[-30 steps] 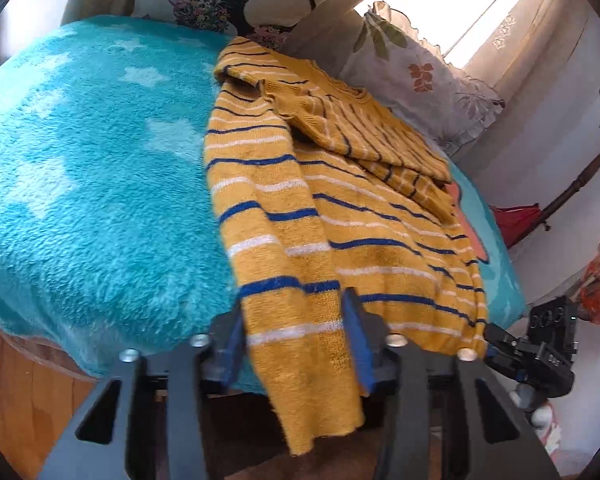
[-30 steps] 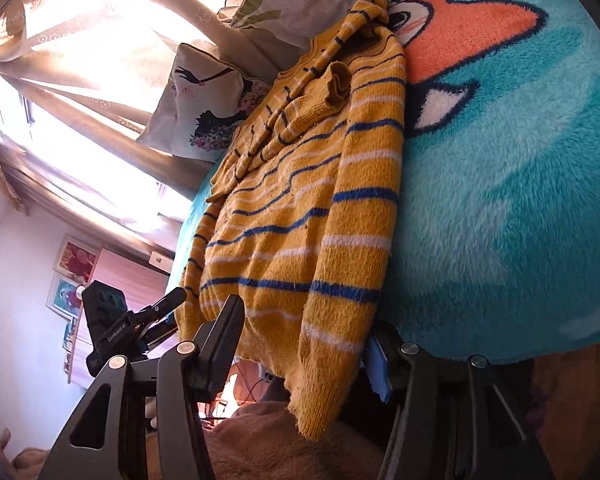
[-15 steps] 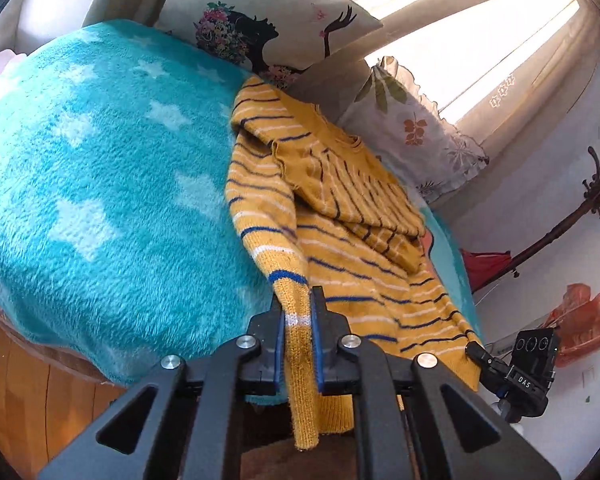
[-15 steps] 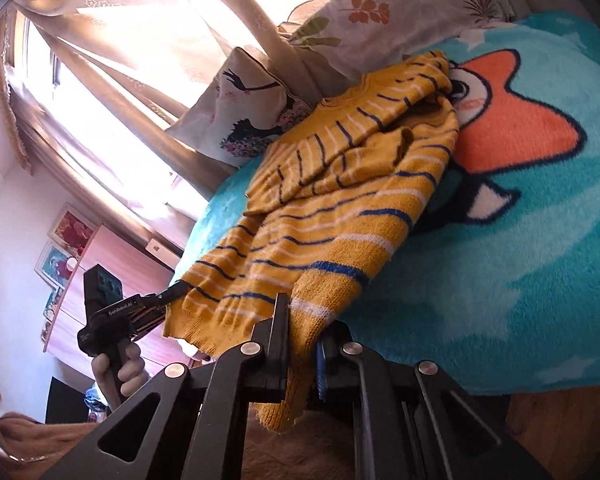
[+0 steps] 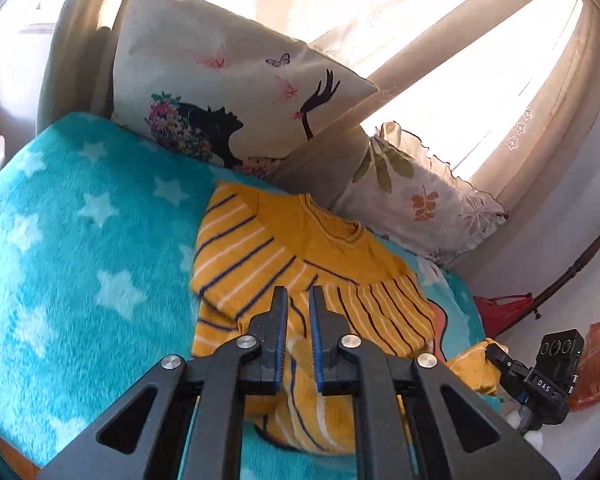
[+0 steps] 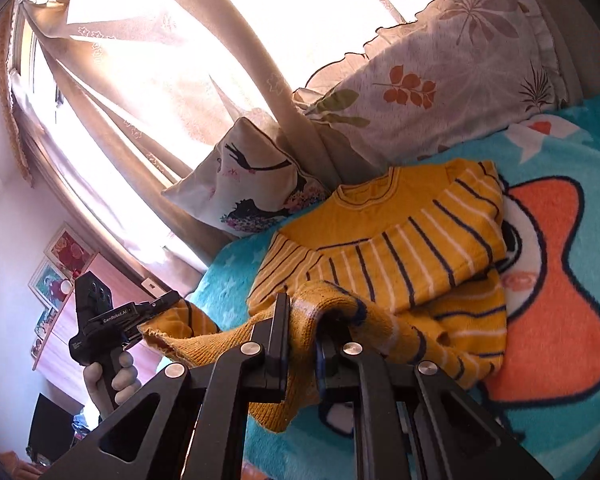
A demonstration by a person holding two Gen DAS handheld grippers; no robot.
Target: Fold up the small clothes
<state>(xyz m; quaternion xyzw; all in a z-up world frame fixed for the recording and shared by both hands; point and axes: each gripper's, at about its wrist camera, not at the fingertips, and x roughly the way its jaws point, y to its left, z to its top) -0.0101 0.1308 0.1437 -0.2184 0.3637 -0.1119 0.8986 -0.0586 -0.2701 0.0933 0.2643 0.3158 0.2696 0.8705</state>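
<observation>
A: We see a turquoise fleece blanket (image 5: 80, 248) with pale stars; in the right wrist view it also bears an orange cartoon shape outlined in black.

B: At the blanket's far edge we find a cream cushion (image 5: 220, 92) printed with a black silhouette, flowers and butterflies, leaning upright.

A: Just beside that cushion, we see a frilled pillow (image 5: 424, 204) with leaf prints, its near side resting on the blanket.

B: Behind both, we note sheer beige curtains (image 6: 148, 60), brightly backlit.

A: Beyond the blanket's edge, in the right wrist view, we make out framed pictures (image 6: 60, 260) on a pale wall.

B: And off the blanket's other side, we see a dark wooden coat stand (image 5: 580, 264).
</observation>
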